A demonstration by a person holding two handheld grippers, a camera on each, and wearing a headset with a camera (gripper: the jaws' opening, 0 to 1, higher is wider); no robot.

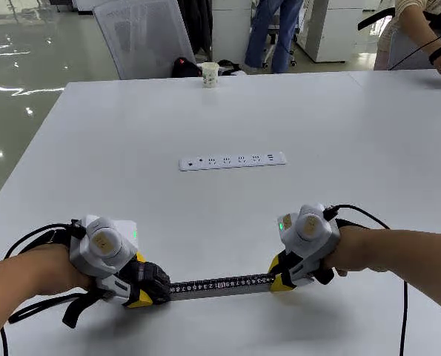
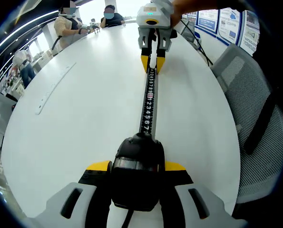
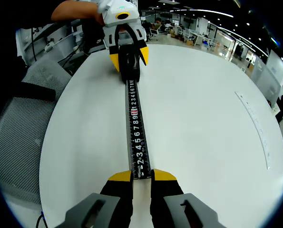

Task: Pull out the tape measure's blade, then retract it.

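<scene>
open office: white table [image 1: 227,119], mesh chair [image 2: 248,90], wall posters [image 2: 222,21].

Left gripper [image 1: 146,284]: I hold it low, jaws pointing to my right and clamped from both sides on the tape measure case [image 2: 137,178].
Right gripper [image 1: 278,274]: jaws pointing to my left, pinched together on the end of the blade [image 3: 137,137].
Facing: the two sets of tips aim straight at each other, well apart.
Left forearm [image 1: 20,285]: enters from the lower left.
Right forearm [image 1: 398,256]: enters from the right, bare to the wrist.
</scene>
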